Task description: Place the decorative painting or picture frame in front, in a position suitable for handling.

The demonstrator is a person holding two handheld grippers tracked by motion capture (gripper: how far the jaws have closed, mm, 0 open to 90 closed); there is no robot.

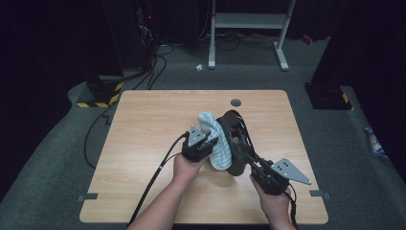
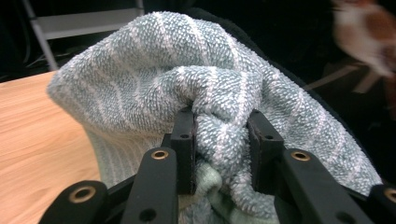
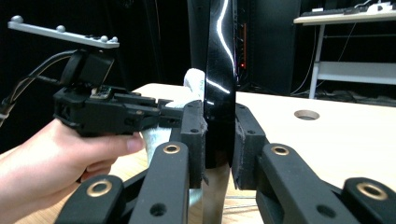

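Near the middle of the wooden counter (image 1: 143, 143), the left claw (image 2: 219, 154) is clenched on a bunched fold of the pale green striped towel (image 2: 187, 79), pressing it against the black glossy bowl (image 1: 237, 143). The right claw (image 3: 219, 149) pinches that bowl's thin rim, holding it tipped up on edge, with the towel just beside the left hand (image 1: 186, 167).

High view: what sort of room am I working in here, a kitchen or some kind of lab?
Most likely a lab or recording workspace, not a kitchen. A bare wooden table stands on grey carpet amid dark surroundings, cables trail across the floor to black equipment, and a hazard-striped base sits beside the table.
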